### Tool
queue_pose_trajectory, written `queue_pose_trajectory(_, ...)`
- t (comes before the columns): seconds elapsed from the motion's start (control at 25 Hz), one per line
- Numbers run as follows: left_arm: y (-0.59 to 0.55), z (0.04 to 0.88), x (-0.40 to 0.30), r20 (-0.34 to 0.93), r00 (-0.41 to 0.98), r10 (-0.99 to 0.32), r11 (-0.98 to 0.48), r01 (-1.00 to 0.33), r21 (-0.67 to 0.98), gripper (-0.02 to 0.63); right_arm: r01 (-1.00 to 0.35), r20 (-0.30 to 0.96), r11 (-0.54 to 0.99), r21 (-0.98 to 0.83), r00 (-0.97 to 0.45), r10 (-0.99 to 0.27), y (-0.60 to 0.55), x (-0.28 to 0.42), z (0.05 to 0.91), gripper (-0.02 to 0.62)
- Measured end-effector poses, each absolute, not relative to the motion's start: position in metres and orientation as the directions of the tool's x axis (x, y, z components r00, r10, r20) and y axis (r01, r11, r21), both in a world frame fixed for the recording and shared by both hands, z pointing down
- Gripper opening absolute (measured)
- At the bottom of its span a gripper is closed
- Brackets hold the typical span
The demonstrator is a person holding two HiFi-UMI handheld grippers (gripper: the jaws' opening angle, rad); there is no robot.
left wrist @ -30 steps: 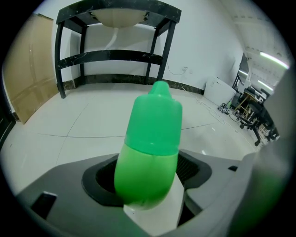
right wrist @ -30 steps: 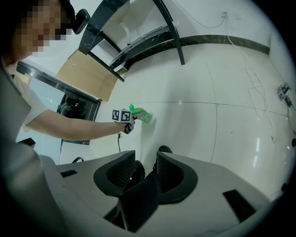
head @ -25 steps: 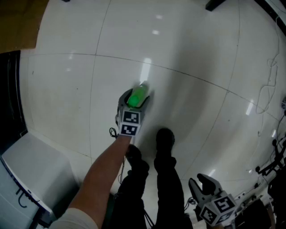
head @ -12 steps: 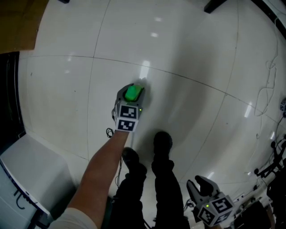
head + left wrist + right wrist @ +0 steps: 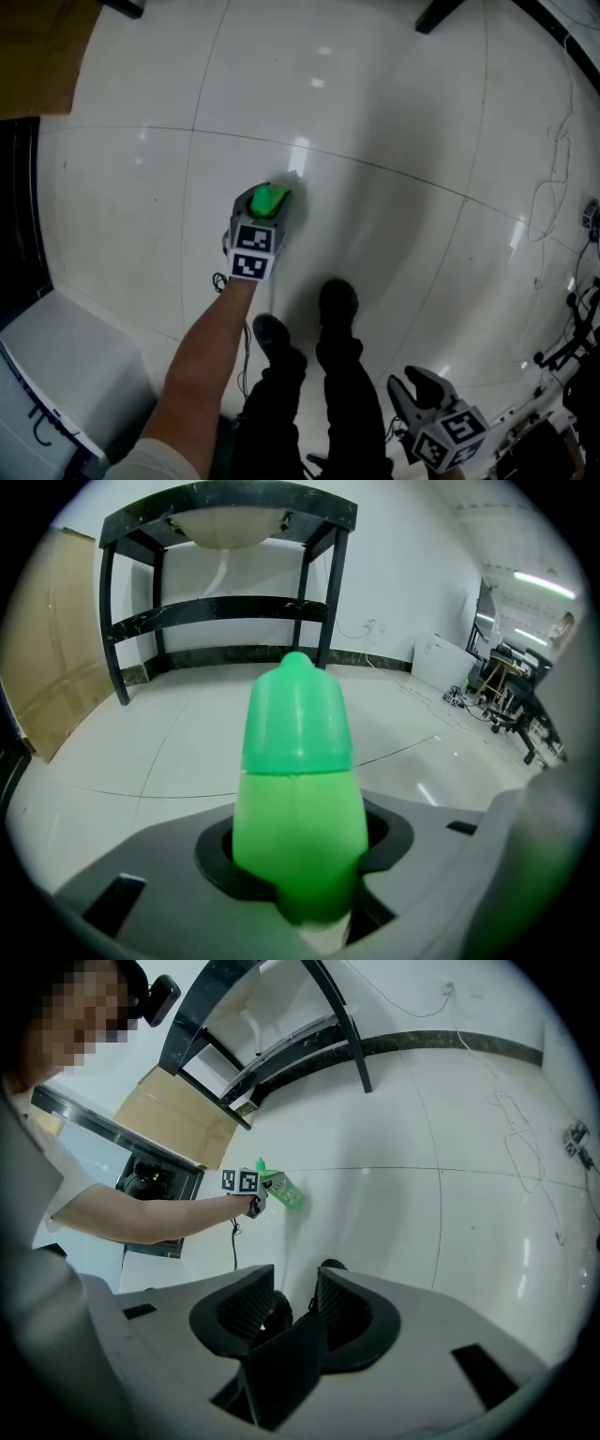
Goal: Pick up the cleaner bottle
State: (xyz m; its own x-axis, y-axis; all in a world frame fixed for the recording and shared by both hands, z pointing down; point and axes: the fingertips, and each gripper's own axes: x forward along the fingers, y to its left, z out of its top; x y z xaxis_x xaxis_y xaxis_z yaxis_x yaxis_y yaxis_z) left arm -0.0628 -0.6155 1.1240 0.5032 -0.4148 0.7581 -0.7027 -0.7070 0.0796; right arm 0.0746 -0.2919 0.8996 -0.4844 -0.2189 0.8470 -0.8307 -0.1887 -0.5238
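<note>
The green bottle point(image 5: 298, 789) is clamped below its cap between the jaws of the left gripper point(image 5: 267, 202), which have just been closed on it. It is held tilted, low over the white floor point(image 5: 394, 141), ahead of the person's shoes point(image 5: 337, 300). The right gripper point(image 5: 295, 1304) is seen well apart from it, jaws narrowly parted and empty.

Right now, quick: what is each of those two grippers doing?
Left gripper: has just closed on the green cleaner bottle and holds it.
Right gripper: open, holding nothing.
</note>
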Motion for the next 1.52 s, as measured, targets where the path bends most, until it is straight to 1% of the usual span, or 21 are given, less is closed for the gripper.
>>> queue_pose_trajectory(0.16, -0.619, 1.097, -0.064, 0.744, 0.520, -0.420, -0.710, -0.698, 0.086, 0.181, -0.822, 0.833, -0.181, -0.541, -0.493, -0.250, -0.299, 0.064, 0.888, 0.146)
queue_pose_trajectory(0.56, -0.623, 0.983, -0.063, 0.689, 0.573, -0.445, -0.739, -0.669, 0.079, 0.181, -0.811, 0.796, -0.132, -0.570, -0.505, -0.333, -0.326, 0.043, 0.825, 0.146)
queue_pose_trajectory(0.96, -0.635, 0.879, -0.065, 0.634, 0.602, -0.484, -0.746, -0.663, 0.060, 0.181, -0.819, 0.782, -0.111, -0.563, -0.484, -0.393, -0.336, 0.039, 0.769, 0.146)
queue_pose_trajectory(1.28, -0.634, 0.793, -0.085, 0.591, 0.619, -0.518, -0.738, -0.672, 0.057, 0.181, -0.818, 0.752, -0.070, -0.571, -0.488, -0.443, -0.342, 0.014, 0.726, 0.146)
queue_pose_trajectory(1.52, -0.622, 0.728, -0.102, 0.561, 0.637, -0.529, -0.733, -0.676, 0.077, 0.181, -0.830, 0.748, -0.029, -0.557, -0.485, -0.453, -0.344, -0.002, 0.688, 0.146)
